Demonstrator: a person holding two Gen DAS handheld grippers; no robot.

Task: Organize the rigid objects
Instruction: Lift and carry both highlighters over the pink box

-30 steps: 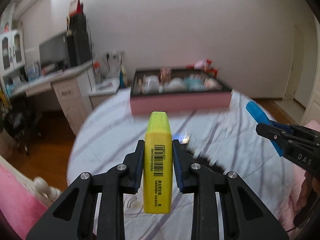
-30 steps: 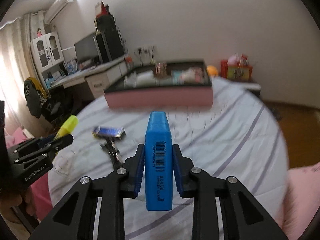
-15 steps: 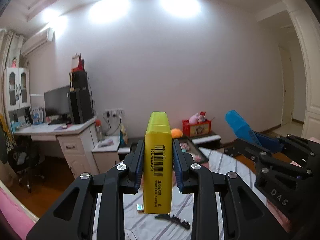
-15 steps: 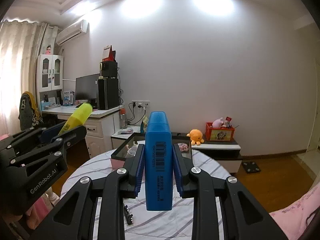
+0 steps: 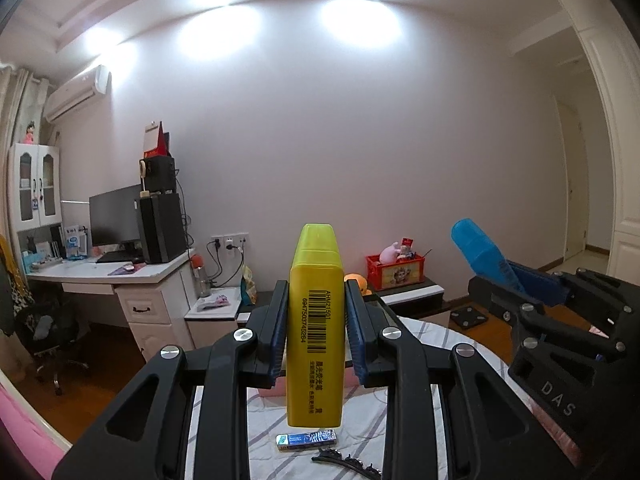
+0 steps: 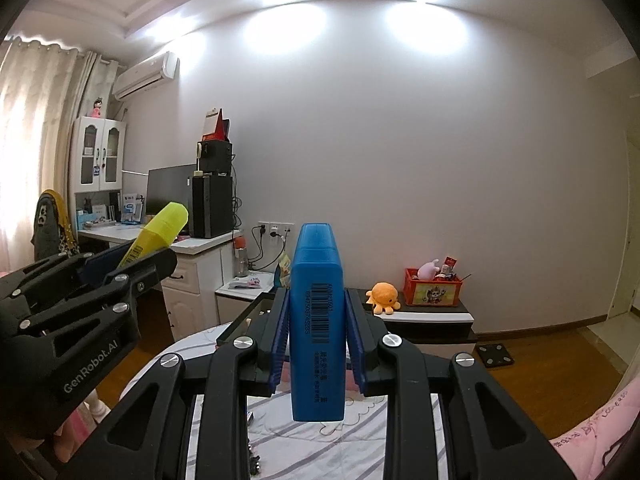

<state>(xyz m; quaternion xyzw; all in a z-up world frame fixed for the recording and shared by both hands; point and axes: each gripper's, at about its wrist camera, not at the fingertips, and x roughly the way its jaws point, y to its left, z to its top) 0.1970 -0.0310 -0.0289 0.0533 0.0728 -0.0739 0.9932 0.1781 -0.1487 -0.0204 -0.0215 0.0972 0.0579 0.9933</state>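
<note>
Yellow highlighter (image 5: 316, 320) stands upright between the left gripper (image 5: 316, 332) jaws, clamped on both flat sides by the blue pads, cap end pointing away past the fingertips. Just below its rear end lie a small blue-and-silver packet (image 5: 306, 439) and a black hair clip (image 5: 348, 462) on the striped cloth. Blue highlighter (image 6: 317, 312) sits the same way in the right gripper (image 6: 317, 332), squeezed between its pads. Beyond those jaws, an orange plush octopus (image 6: 383, 296) and a red crate (image 6: 433, 289) rest on a low cabinet.

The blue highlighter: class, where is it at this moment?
The blue highlighter stands centred in the right wrist view, clamped upright in the right gripper; in the left wrist view it shows at the right, beside the yellow highlighter.
</note>
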